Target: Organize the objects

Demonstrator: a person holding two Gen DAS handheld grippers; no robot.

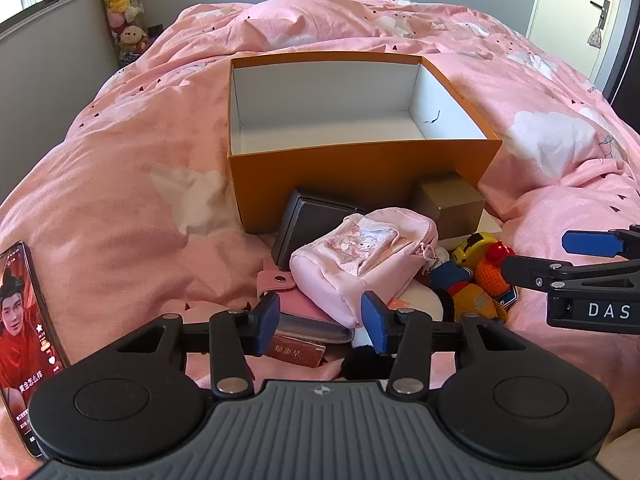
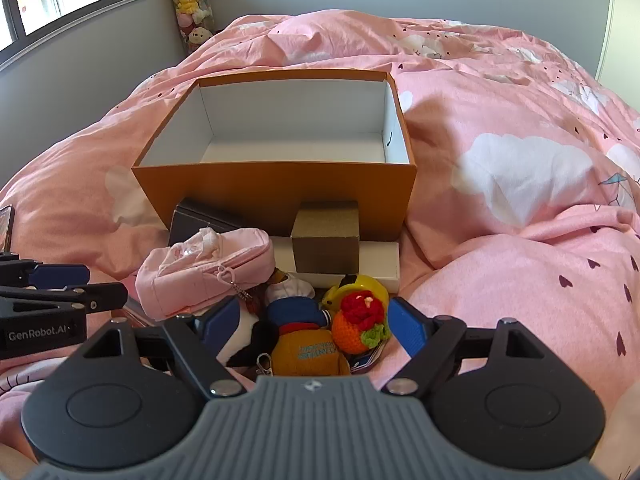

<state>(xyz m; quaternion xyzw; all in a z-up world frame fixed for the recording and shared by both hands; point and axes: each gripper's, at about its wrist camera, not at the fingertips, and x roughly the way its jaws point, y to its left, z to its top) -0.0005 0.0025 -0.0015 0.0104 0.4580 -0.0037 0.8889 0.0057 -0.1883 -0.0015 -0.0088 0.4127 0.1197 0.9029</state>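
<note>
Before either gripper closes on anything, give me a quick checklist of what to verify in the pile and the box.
1. Orange box open, nothing inside: ok.
2. Left gripper jaws apart, astride the pink pouch end: ok.
3. Pads pressing the pouch: cannot tell.
4. Right gripper open over the plush toys, gripping none: ok.
5. Single toy isolated between the right fingers: not ok, several crowd there.
6. Phone outside the pile: ok.
</note>
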